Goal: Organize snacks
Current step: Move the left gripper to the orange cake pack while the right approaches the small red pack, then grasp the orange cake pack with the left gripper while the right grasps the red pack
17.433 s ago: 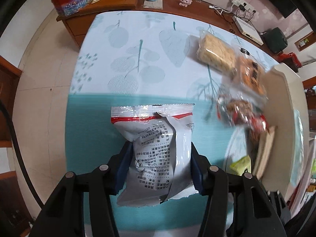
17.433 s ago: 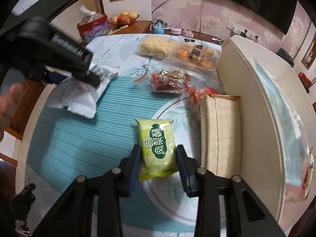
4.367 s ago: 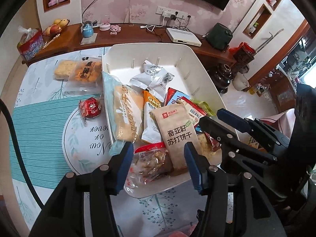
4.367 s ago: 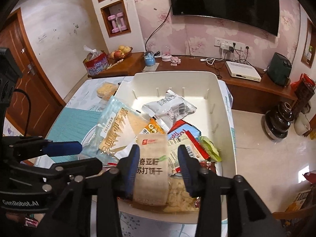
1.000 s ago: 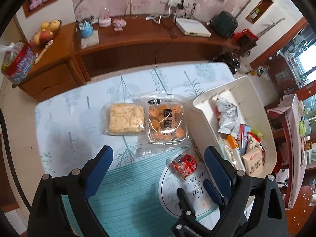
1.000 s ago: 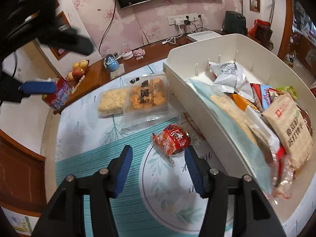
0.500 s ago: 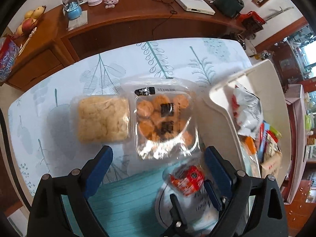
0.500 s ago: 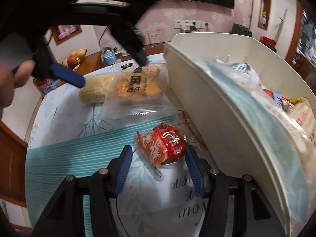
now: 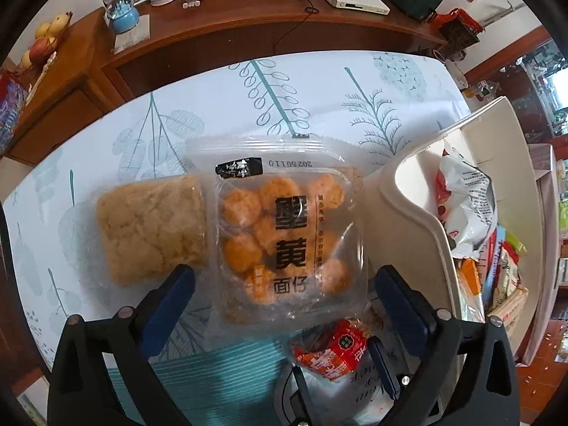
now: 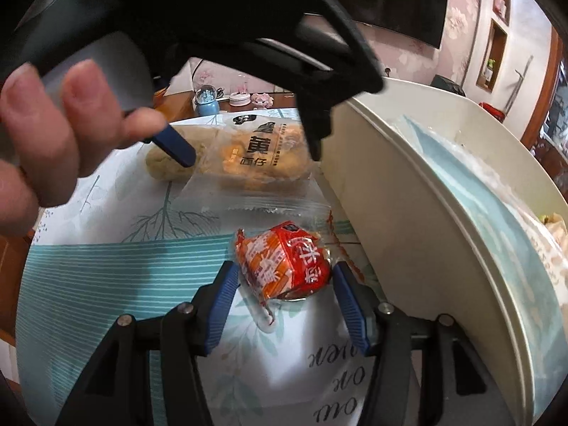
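Red snack pack [image 10: 284, 261] sits between the right gripper's [image 10: 284, 284] parted fingers — left gripper [image 9: 284, 284] spread wide.

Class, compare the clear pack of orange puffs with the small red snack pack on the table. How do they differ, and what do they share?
The puff pack is see-through and wide; the red pack is printed, solid red-orange and much smaller. The puff pack sits between the open left gripper fingers; the red pack sits between the open right gripper fingers. Both lie on the table beside the white bin, not yet inside.

"20250110" on clear snack pack [image 9: 287, 227]
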Available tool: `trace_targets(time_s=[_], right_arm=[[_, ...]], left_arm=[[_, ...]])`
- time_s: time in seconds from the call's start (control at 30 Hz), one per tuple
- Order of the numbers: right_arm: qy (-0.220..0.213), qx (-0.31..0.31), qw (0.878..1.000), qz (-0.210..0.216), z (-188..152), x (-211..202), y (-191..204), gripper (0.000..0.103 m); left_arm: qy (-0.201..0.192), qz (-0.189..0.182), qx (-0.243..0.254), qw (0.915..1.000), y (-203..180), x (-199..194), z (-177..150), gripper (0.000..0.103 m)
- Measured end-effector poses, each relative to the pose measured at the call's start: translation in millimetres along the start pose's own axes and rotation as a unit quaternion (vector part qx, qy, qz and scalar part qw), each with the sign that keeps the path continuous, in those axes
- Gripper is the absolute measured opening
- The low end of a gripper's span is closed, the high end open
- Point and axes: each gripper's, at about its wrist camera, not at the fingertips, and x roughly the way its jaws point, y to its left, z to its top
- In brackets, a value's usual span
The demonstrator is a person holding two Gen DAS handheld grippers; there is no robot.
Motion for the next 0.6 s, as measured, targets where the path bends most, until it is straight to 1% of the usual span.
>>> trace_targets(time_s=[0.23, 0.4, 0.57, 0.6], right_arm=[[-0.007, -0.014, 1.0, 0.006, -6, -6, 5, 0.056], [-0.007, -0.015, 1.0, 0.017, -7, -9, -2, 0.053], [-0.006, -0.015, 1.0, 0.025, -9, -14, -3, 0.052], [-0.005, -0.015, 1.0, 0.027, -9, -15, -2, 0.052]], left_arm=[[-0.01, 0.037, 0.016, 0.9991, -14, 7, 7, 0.102], [-0.021, 0.038, 0.014, 0.999, -14, 6, 8, 0.102], [-0.032, 0.044, 0.022, 0.9982, -12, 2, -1, 0.094], [-0.03, 0.034, 0.02, 0.9987, -10, 2, -3, 0.088]])
